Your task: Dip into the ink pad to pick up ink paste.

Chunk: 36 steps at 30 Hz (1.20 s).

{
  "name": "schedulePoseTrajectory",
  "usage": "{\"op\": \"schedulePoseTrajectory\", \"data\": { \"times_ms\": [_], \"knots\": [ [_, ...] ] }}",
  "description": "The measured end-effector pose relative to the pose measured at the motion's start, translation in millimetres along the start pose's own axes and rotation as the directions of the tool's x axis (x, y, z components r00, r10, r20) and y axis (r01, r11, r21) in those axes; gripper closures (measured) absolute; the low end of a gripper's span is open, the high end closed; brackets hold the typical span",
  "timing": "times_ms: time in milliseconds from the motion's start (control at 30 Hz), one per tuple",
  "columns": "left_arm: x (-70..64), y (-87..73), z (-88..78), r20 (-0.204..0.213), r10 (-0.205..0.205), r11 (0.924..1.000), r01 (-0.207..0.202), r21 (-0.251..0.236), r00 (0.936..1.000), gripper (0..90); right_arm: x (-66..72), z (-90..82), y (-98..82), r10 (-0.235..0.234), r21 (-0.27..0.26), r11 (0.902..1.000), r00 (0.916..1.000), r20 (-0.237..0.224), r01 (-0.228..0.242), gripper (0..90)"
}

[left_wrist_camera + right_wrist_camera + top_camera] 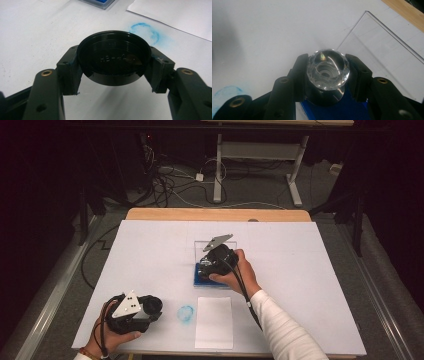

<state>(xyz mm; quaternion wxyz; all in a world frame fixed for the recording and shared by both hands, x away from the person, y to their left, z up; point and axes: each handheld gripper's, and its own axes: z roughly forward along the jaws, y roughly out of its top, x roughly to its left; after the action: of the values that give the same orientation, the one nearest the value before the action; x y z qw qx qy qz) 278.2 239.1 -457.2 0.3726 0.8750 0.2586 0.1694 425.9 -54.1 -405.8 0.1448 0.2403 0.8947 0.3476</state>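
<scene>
My left gripper (113,71) is shut on a round black cap (113,56), gripping its rim on both sides just above the white table cover; in the high view this gripper (149,310) is at the front left. My right gripper (328,77) is shut on a stamp with a clear faceted knob (328,68), its dark base down on the blue ink pad (342,108). From above, the right gripper (209,264) is over the ink pad (201,280) at the table's middle, with the pad's clear lid (200,246) standing open behind it.
A white sheet of paper (214,322) lies at the front middle, with a blue ring mark (186,313) on the white cover just to its left. The table's bare wooden edge (217,214) runs along the back. Cables and a table frame are on the floor beyond.
</scene>
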Motion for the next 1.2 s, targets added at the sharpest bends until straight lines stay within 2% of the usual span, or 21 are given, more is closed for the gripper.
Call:
{"op": "schedulePoseTrajectory", "data": {
  "times_ms": [167, 333, 667, 767, 900, 1033, 1200],
  "knots": [
    [-0.3, 0.0, 0.4, 0.002, 0.003, 1.0, -0.003, 0.003, 1.0, 36.6, 1.2, 7.9, -3.0, 0.01, 0.021, 0.9997, 0.9999, -0.012, -0.009, 56.9],
    [-0.4, 0.0, 1.1, 0.002, 0.008, 0.9999, -0.008, 0.009, 1.0, 36.6, 0.4, 13.2, -6.9, 0.013, 0.036, 0.9993, 0.9999, -0.002, -0.013, 56.9],
    [-0.5, 0.1, 1.3, 0.004, 0.012, 0.9999, -0.012, 0.011, 0.9999, 36.6, -3.0, 15.6, -9.8, 0.021, 0.024, 0.9995, 0.9997, -0.014, -0.021, 56.9],
    [-1.1, 0.2, 1.7, 0.006, 0.015, 0.9998, -0.015, 0.014, 0.9999, 36.5, -5.2, 15.1, -12.4, 0.052, 0.019, 0.9985, 0.9982, -0.029, -0.052, 56.9],
    [-2.1, 0.5, 1.6, 0.006, 0.014, 0.9998, -0.014, 0.01, 0.9999, 36.5, -3.4, 14.9, -15.4, 0.04, -0.001, 0.9992, 0.999, -0.019, -0.04, 57.0],
    [-2.2, 0.5, 2.2, 0.007, 0.016, 0.9998, -0.016, 0.013, 0.9999, 36.5, -3.2, 13.7, -16.4, 0.051, 0.002, 0.9987, 0.9985, -0.02, -0.051, 57.0],
    [-2.1, 0.7, 2.1, 0.005, 0.014, 0.9999, -0.014, 0.008, 0.9999, 36.6, -1.6, 15.4, -15.2, 0.04, 0.004, 0.9992, 0.9992, -0.009, -0.04, 57.0]
  ]
}}
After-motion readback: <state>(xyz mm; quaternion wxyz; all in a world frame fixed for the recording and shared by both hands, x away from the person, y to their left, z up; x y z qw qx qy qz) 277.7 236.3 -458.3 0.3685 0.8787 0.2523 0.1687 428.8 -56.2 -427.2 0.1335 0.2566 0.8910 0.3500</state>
